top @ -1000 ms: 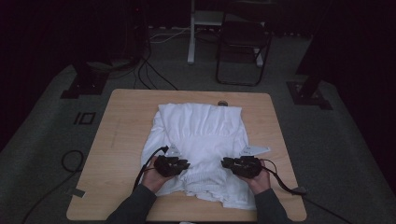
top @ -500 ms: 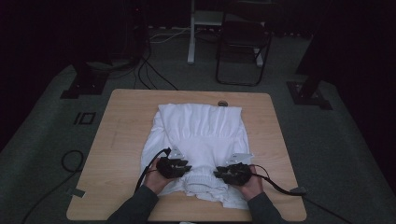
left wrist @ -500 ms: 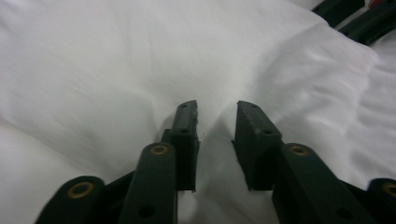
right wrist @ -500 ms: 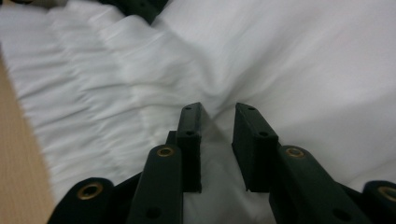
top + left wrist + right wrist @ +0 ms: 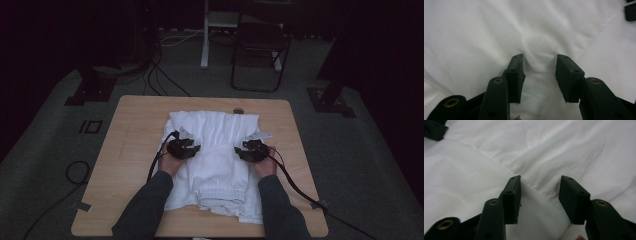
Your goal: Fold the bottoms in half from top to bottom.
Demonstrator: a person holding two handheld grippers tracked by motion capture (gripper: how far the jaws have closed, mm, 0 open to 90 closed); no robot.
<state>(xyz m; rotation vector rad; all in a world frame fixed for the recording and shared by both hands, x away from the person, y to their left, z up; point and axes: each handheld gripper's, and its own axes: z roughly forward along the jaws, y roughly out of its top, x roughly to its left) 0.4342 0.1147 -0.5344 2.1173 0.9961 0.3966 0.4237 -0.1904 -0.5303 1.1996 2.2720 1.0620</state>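
2 grippers rest on the white cloth (image 5: pixel 217 150) on the table (image 5: pixel 130 130), left (image 5: pixel 539 72) and right (image 5: pixel 540 195) jaws just opened, fabric loose between.

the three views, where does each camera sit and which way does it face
High view: above the person's side, looking forward and down at the table; forearms, left gripper, right gripper.
Left gripper view: rides that gripper, looking along open jaws.
Right gripper view: the same.
All share the white garment.
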